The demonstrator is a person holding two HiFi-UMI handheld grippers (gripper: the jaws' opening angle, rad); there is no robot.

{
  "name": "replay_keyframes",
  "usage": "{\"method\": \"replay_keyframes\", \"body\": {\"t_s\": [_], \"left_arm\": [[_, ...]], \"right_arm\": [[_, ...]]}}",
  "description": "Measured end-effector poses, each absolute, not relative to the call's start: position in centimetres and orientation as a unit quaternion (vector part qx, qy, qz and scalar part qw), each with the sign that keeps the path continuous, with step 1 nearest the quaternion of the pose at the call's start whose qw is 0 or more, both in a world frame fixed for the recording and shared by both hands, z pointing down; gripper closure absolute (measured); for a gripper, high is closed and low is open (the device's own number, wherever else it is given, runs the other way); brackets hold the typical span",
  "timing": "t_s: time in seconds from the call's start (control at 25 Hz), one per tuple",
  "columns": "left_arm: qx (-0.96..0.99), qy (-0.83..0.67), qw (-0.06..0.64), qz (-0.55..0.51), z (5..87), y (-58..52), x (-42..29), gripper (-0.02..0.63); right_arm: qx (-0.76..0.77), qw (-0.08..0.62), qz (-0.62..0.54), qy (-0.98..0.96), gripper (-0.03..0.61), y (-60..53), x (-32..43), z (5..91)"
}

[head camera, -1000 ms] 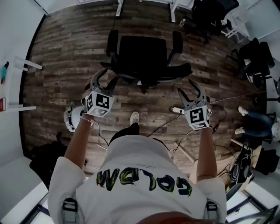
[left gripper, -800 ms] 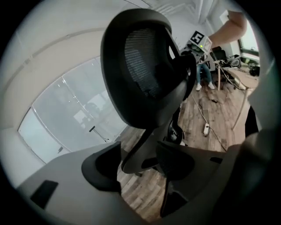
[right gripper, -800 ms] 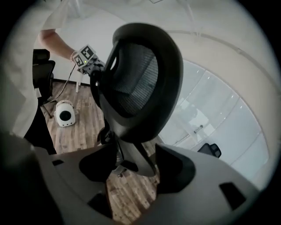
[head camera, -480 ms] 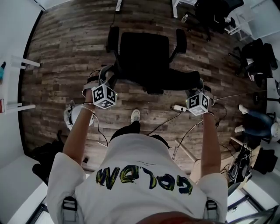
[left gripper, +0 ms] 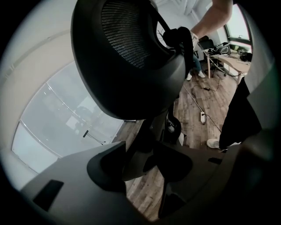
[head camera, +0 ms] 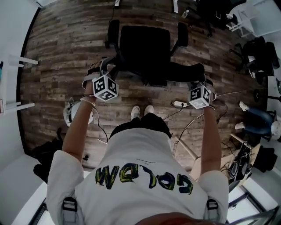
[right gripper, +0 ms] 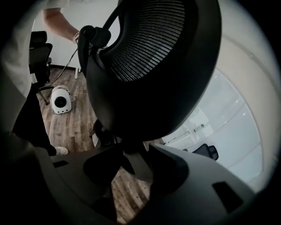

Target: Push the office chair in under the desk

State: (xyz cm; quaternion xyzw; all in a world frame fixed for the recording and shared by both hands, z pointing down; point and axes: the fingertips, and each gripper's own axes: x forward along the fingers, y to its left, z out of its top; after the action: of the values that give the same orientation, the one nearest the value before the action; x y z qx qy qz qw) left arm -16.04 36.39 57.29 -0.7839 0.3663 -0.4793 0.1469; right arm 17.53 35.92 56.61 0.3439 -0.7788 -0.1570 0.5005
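The black office chair (head camera: 145, 46) stands on the wood floor, seat facing away from me, its mesh backrest (head camera: 162, 74) nearest. My left gripper (head camera: 107, 69) is at the backrest's left end and my right gripper (head camera: 200, 83) at its right end. The backrest (left gripper: 131, 57) fills the left gripper view, and its rim runs between the closing jaws of the left gripper (left gripper: 140, 160). In the right gripper view the backrest (right gripper: 158, 66) likewise fills the frame, its rim between the closing jaws of the right gripper (right gripper: 131, 162). White desk legs (head camera: 175, 5) show at the far edge beyond the chair.
A white round device (head camera: 70, 115) lies on the floor at my left. A power strip with cables (head camera: 179, 104) lies near my right foot. More black chairs (head camera: 259, 57) and a seated person (head camera: 257, 123) are at the right. White shelving (head camera: 17, 83) lines the left wall.
Both grippers went forward from behind the chair to the two ends of its backrest and closed round its rim. I stepped forward and the chair sits slightly farther away.
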Motion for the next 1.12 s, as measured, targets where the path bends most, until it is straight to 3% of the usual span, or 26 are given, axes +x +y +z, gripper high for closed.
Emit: {"method": "replay_keyframes", "body": {"t_s": [1.12], "left_arm": [[-0.761,0.393,0.110,-0.505,57.5,11.9,-15.4,0.405]], "right_arm": [[0.351,0.513,-0.146,-0.770,0.388,11.6,18.3,56.9]]}}
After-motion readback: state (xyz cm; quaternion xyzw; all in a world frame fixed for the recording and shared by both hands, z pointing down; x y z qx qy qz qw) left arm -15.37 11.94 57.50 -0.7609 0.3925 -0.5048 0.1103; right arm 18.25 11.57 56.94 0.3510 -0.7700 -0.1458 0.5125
